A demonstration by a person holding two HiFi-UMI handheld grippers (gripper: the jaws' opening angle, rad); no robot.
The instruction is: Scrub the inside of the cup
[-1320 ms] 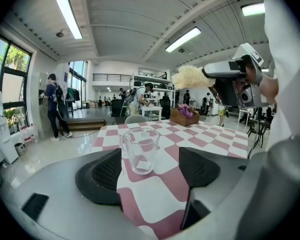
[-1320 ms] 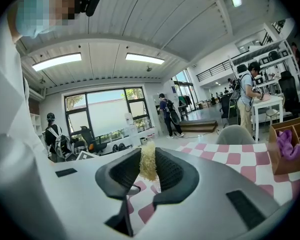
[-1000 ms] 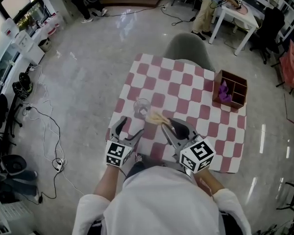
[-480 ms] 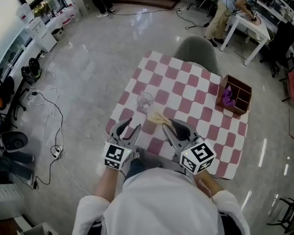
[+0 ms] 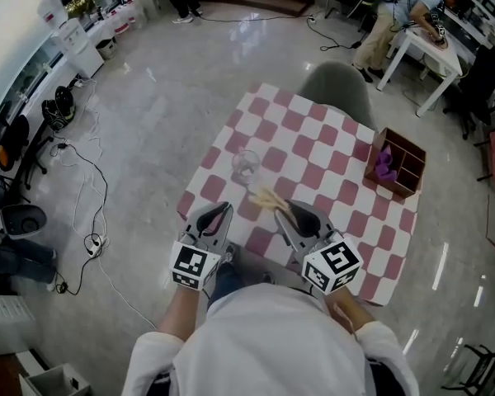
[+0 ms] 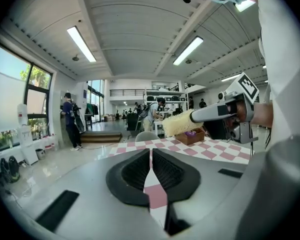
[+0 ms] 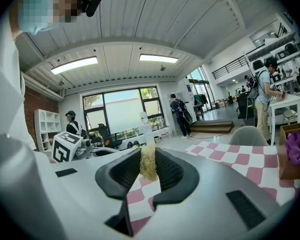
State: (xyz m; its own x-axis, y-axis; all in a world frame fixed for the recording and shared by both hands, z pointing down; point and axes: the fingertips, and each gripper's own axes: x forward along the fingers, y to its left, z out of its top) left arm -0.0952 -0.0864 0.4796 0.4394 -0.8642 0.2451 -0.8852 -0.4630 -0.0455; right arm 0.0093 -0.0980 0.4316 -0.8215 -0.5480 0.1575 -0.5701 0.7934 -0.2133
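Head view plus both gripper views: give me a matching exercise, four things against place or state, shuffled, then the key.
1. glass cup
2. brush
3. wooden box
4. left tongs

A. shut, nothing between them
B. clamped in the right tongs
C. at the checkered table's right edge, purple thing inside
D. upright on the table, in no tongs

Pairs: 1-D, 2-B, 3-C, 4-A

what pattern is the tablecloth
The tablecloth is a checkerboard of dusty pink and white squares. It shows best in the head view.
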